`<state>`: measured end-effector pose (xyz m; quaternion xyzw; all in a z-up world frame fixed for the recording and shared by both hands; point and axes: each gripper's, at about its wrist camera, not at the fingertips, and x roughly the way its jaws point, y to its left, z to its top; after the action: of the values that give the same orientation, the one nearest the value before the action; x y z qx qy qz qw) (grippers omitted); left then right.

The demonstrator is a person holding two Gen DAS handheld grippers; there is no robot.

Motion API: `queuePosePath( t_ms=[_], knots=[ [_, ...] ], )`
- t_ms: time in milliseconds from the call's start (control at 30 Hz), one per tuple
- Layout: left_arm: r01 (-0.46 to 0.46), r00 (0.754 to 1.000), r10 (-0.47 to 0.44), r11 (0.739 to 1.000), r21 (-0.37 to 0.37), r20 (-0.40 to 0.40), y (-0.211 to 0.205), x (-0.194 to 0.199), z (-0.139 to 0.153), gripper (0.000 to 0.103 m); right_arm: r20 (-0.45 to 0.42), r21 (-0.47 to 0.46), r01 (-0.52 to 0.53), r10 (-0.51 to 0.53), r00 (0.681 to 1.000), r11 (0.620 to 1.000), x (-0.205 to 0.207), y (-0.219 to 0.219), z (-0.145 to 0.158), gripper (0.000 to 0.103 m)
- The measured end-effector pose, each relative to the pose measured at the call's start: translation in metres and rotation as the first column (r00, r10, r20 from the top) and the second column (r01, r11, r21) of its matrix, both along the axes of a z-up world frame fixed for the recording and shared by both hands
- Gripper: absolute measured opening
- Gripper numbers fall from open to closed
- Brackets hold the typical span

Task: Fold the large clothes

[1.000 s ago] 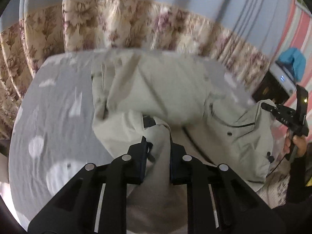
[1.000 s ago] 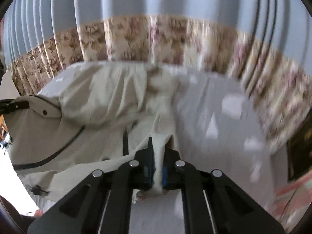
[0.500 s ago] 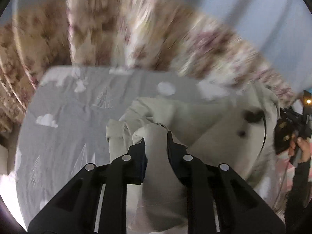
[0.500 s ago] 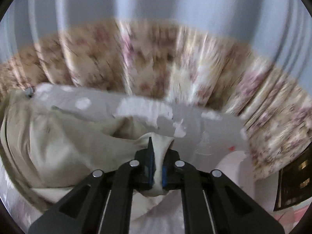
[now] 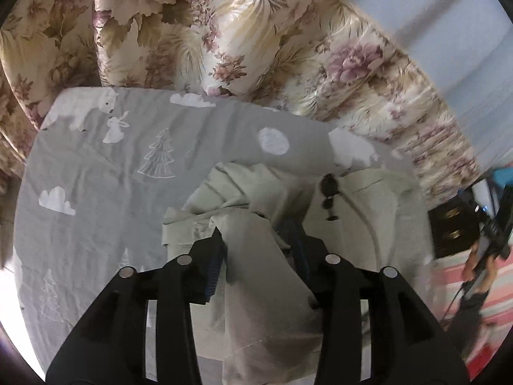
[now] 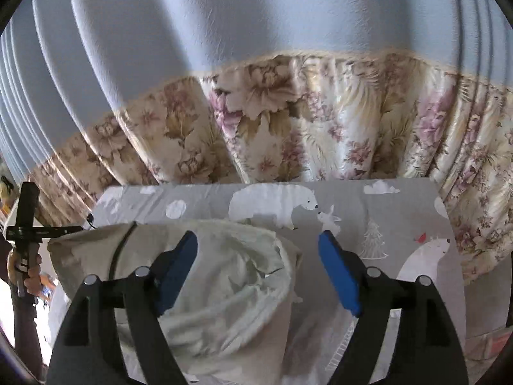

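- Since the earlier frames, the near part of the jacket [image 6: 224,282] has been carried over toward the far edge of the bed [image 5: 96,173], so the garment now lies doubled.
- The jaws of the right gripper [image 6: 256,269] have just been opening; they now stand wide apart, with the cloth lying loose below and nothing pinched.
- The jaws of the left gripper [image 5: 256,250] have also been opening; a fold of cloth remains between them, but the pads no longer appear to be pressing on it.
- The jacket is bunched near the bed's far edge, close to the flowered curtain [image 6: 288,122].
- One fold is judged to be laid down; smoothing and another fold probably remain.
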<state>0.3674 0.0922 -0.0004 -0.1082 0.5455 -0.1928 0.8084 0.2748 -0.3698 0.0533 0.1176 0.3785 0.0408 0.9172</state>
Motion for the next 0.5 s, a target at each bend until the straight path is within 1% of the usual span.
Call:
queuePosePath(
  t_ms=[33, 67, 133, 167, 200, 233, 267, 300, 333, 400, 467, 500],
  knots=[
    [-0.010, 1.000, 0.010, 1.000, -0.008, -0.006, 0.001, 0.003, 0.003, 0.040, 0.007, -0.042, 0.036, -0.036, 0.999, 0.998, -0.004, 0.000, 0.004, 0.079],
    [-0.018, 1.000, 0.017, 1.000, -0.023, -0.019, 0.002, 0.006, 0.005, 0.040, 0.016, -0.073, 0.052, -0.051, 0.999, 0.996, -0.007, 0.001, 0.005, 0.079],
    [-0.042, 0.998, 0.039, 0.997, -0.057, -0.057, 0.010, 0.012, 0.004, 0.045, 0.022, -0.104, 0.048, -0.046, 0.999, 0.993, -0.014, 0.005, 0.005, 0.079],
    [-0.078, 0.996, 0.076, 0.995, -0.055, -0.046, 0.017, 0.014, 0.007, 0.062, 0.020, -0.119, 0.045, -0.043, 0.999, 0.992, -0.019, 0.006, 0.002, 0.079],
    [-0.121, 0.993, 0.121, 0.992, -0.023, -0.006, 0.025, 0.015, 0.013, 0.083, 0.015, -0.138, 0.045, -0.043, 0.999, 0.989, -0.023, 0.009, -0.001, 0.079],
    [-0.184, 0.982, 0.183, 0.983, 0.018, 0.049, 0.036, 0.014, 0.023, 0.091, 0.008, -0.158, 0.042, -0.041, 0.999, 0.987, -0.027, 0.011, -0.005, 0.079],
    [-0.208, 0.976, 0.206, 0.978, 0.026, 0.076, 0.043, 0.015, 0.029, 0.095, 0.000, -0.171, 0.037, -0.038, 0.999, 0.985, -0.030, 0.012, -0.009, 0.079],
    [-0.224, 0.971, 0.219, 0.974, 0.044, 0.101, 0.049, 0.013, 0.035, 0.095, -0.005, -0.181, 0.035, -0.037, 0.999, 0.983, -0.033, 0.013, -0.013, 0.079],
    [-0.237, 0.965, 0.226, 0.968, 0.079, 0.131, 0.051, 0.010, 0.040, 0.095, -0.008, -0.190, 0.033, -0.036, 0.999, 0.981, -0.037, 0.014, -0.019, 0.079],
    [-0.224, 0.966, 0.200, 0.964, 0.142, 0.165, 0.048, -0.001, 0.042, 0.097, -0.013, -0.202, 0.028, -0.031, 0.999, 0.979, -0.044, 0.016, -0.028, 0.079],
    [-0.191, 0.972, 0.153, 0.958, 0.215, 0.181, 0.042, -0.022, 0.032, 0.098, -0.009, -0.233, 0.029, -0.031, 0.999, 0.972, -0.051, 0.020, -0.038, 0.079],
    [-0.180, 0.972, 0.130, 0.946, 0.269, 0.195, 0.038, -0.038, 0.022, 0.098, -0.009, -0.252, 0.026, -0.029, 1.000, 0.967, -0.054, 0.022, -0.043, 0.079]
  ],
)
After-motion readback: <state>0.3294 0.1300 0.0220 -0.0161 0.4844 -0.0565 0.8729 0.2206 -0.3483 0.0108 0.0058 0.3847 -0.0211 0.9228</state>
